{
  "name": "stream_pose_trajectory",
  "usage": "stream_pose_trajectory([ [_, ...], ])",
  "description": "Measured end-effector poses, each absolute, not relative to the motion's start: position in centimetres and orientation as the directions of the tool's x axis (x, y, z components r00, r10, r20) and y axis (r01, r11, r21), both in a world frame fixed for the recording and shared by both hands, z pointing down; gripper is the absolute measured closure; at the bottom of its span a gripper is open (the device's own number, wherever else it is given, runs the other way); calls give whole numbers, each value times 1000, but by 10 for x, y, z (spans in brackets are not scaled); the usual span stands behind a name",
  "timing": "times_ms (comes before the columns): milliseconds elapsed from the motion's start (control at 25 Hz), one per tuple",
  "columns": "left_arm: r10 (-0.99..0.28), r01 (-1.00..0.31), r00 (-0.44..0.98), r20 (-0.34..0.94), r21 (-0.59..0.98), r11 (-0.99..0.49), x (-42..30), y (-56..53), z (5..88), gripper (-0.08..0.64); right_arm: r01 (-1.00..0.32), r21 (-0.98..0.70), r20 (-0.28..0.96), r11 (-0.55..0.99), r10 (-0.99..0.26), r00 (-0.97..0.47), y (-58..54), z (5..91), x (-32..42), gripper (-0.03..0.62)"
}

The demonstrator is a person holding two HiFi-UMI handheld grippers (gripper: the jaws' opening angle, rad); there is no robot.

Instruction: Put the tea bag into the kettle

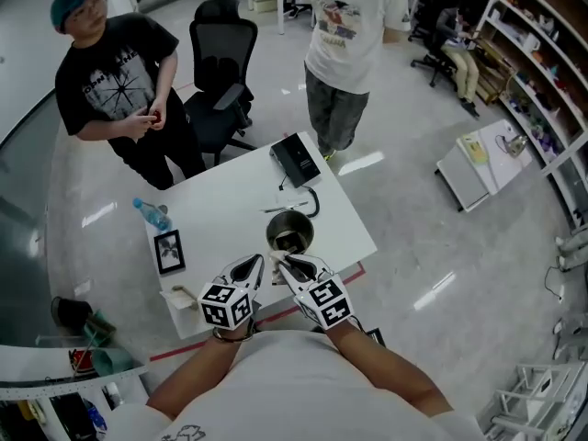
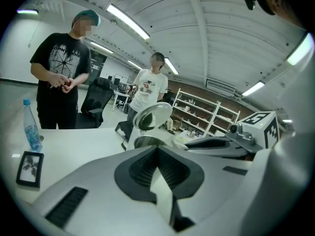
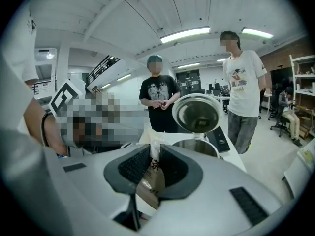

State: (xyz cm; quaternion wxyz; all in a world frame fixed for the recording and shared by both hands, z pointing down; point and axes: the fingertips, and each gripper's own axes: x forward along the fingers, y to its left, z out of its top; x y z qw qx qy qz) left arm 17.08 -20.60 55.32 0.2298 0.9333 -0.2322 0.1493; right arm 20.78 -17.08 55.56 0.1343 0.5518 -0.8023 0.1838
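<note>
The steel kettle (image 1: 289, 232) stands on the white table (image 1: 230, 209) with its lid (image 3: 197, 113) tipped up and its mouth (image 3: 195, 146) uncovered. Both grippers hover side by side just short of it, near the table's front edge. My right gripper (image 3: 153, 155) is shut on a brownish printed tea bag (image 3: 151, 177), which stands upright between the pads. My left gripper (image 2: 158, 150) is shut on a thin pale strip (image 2: 161, 187), seemingly wrapper paper. In the head view the left gripper (image 1: 254, 264) and right gripper (image 1: 281, 263) almost touch at their tips.
On the table lie a water bottle (image 1: 151, 214), a small picture frame (image 1: 169, 251), a black box (image 1: 295, 160) and a pale carton (image 1: 179, 298). Two people stand beyond the far edge, with a black office chair (image 1: 220, 72) between them. Shelving (image 1: 537, 62) lines the right wall.
</note>
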Motion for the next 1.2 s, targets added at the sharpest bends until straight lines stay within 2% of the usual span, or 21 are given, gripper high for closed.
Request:
stream_pose_trajectory([
  [400,-352,-474,862,364,338,-813,236,-153,543,552,-949,-145,374,281,-872,-316,-126,544,276,518],
  [600,-349,-477,856,383,322,-817,241,-154,546,551,-948,-183,366,261,-877,-312,-128,551,283,517],
  [1200,-323,-476,852,412,354,-805,241,-208,562,551,-962,-143,400,234,-875,-272,-182,558,289,517],
])
